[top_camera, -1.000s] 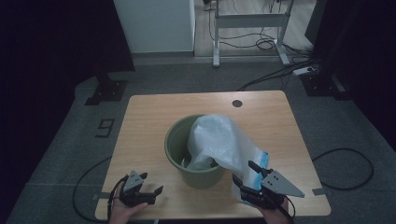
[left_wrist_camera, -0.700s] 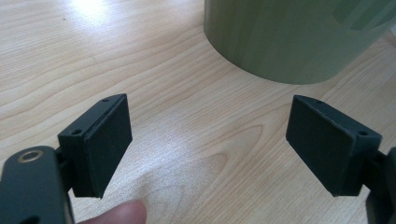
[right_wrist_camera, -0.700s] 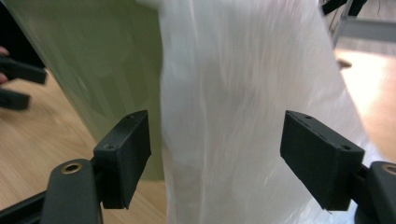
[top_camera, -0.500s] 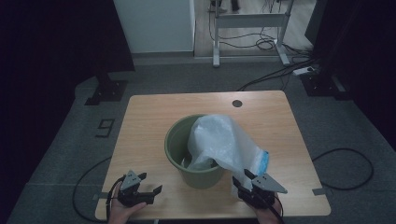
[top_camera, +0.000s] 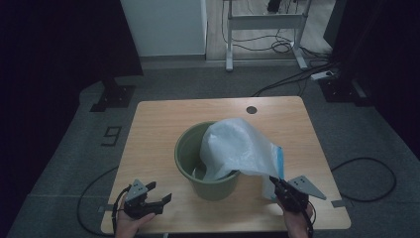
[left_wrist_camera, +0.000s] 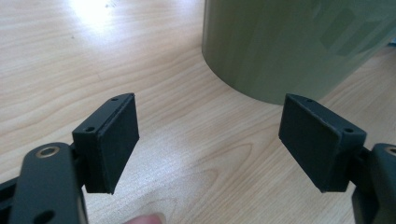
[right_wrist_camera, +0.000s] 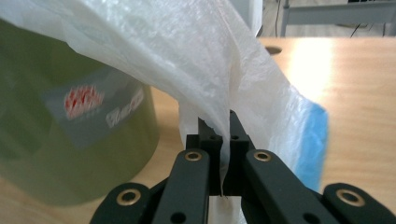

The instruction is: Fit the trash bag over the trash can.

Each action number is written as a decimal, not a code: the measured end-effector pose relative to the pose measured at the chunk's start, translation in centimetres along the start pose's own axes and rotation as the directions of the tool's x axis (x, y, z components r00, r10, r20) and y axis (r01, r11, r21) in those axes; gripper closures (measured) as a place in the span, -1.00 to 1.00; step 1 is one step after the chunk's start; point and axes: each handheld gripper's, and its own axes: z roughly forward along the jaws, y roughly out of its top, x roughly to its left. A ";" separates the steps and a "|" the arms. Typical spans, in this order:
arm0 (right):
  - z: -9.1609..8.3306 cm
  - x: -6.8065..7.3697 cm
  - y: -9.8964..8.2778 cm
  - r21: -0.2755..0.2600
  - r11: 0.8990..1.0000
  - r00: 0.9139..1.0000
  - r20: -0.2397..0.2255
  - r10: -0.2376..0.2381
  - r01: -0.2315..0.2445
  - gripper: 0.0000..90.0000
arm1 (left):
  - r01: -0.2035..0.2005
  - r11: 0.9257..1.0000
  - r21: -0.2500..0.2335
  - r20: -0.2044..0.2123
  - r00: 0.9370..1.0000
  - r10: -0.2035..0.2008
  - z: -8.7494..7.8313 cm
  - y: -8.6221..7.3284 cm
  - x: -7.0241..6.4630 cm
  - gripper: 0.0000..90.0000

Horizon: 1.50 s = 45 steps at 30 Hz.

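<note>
On table [top_camera: 158, 129]: green bin [top_camera: 190, 153], white bag [top_camera: 237, 148] half inside; right hand-held gripper [top_camera: 283, 191] just closed, pinching bag; left hand-held gripper [top_camera: 157, 198] spread.

The bin [top_camera: 208, 163] is olive green, with a grey label bearing red and white print. The plastic bag [top_camera: 237, 148] is translucent white with a bright blue band along one edge. The table [top_camera: 158, 129] is pale wood with visible grain. Both grippers' jaws are matte black.
</note>
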 end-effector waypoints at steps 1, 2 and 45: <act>-0.1 -0.2 0.3 -0.010 1.000 1.000 0.002 0.002 -0.002 0.98 | 0.002 1.000 -0.004 -0.004 1.000 -0.002 -0.1 0.2 -0.1 -0.57; -0.1 -0.2 0.3 -0.010 1.000 1.000 0.002 0.002 -0.002 0.98 | 0.002 1.000 -0.004 -0.004 1.000 -0.002 -0.1 0.2 -0.1 -0.57; -2.1 7.1 12.1 -0.204 0.967 0.959 -0.208 -0.195 0.152 0.98 | -0.130 0.972 -0.195 0.003 0.991 0.133 -4.5 9.6 -7.4 -0.53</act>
